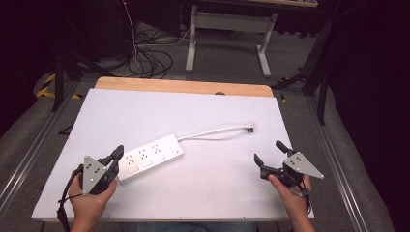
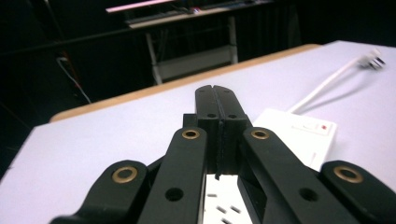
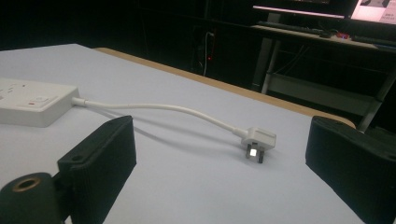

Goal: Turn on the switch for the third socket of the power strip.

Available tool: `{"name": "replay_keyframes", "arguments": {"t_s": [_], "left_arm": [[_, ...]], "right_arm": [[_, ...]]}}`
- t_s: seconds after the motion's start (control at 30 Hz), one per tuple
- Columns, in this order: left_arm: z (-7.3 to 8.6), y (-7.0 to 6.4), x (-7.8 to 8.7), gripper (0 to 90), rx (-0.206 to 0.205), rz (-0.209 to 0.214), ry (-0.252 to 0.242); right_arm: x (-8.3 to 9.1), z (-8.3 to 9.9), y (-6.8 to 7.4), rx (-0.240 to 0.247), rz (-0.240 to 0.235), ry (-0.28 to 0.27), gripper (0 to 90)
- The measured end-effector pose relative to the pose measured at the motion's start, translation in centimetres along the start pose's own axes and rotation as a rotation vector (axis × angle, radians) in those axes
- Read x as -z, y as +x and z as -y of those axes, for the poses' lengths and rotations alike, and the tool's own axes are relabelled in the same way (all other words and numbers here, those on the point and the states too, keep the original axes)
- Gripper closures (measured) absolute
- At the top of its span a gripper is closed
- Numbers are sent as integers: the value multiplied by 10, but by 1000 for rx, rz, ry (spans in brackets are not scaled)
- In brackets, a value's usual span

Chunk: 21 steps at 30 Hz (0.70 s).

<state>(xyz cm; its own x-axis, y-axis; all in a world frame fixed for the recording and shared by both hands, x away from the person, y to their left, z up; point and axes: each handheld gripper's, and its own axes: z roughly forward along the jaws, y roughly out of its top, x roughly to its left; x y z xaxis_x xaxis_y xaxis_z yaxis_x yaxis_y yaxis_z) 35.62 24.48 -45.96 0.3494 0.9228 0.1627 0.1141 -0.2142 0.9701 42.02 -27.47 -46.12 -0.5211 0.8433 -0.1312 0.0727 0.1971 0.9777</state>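
Note:
A white power strip point(image 1: 150, 156) lies at an angle on the white table top point(image 1: 203, 111). Its white cable point(image 1: 210, 131) runs right to a plug point(image 1: 249, 127). My left gripper point(image 1: 117, 153) sits by the strip's near left end, jaws pressed together and holding nothing; the left gripper view has its shut tips point(image 2: 217, 100) above the power strip point(image 2: 299, 137). My right gripper point(image 1: 270, 153) rests at the near right, jaws wide apart. Between them in the right gripper view lie the plug point(image 3: 259, 139), the cable point(image 3: 163, 109) and the strip's end point(image 3: 32, 105).
A wooden strip point(image 1: 183, 87) edges the table's far side. Beyond it stand a white-legged desk point(image 1: 227, 29) and a coil of cables point(image 1: 150, 60) on the floor. Metal rails point(image 1: 29, 150) run along both sides of the table.

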Motion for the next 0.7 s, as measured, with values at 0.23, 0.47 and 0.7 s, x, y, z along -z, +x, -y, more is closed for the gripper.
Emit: {"name": "replay_keyframes", "arguments": {"t_s": [0.23, 0.47, 0.7], "left_arm": [[-1, -2, -3, 900, 6, 53, 58], [0, -5, -7, 900, -7, 91, 115], [1, -8, -10, 900, -12, 122, 164]], "right_arm": [[1, 0, 0, -2, 6, 0, 91], [2, 0, -1, 0, 9, 3, 91], [2, 0, 0, 0, 9, 3, 91]]}}
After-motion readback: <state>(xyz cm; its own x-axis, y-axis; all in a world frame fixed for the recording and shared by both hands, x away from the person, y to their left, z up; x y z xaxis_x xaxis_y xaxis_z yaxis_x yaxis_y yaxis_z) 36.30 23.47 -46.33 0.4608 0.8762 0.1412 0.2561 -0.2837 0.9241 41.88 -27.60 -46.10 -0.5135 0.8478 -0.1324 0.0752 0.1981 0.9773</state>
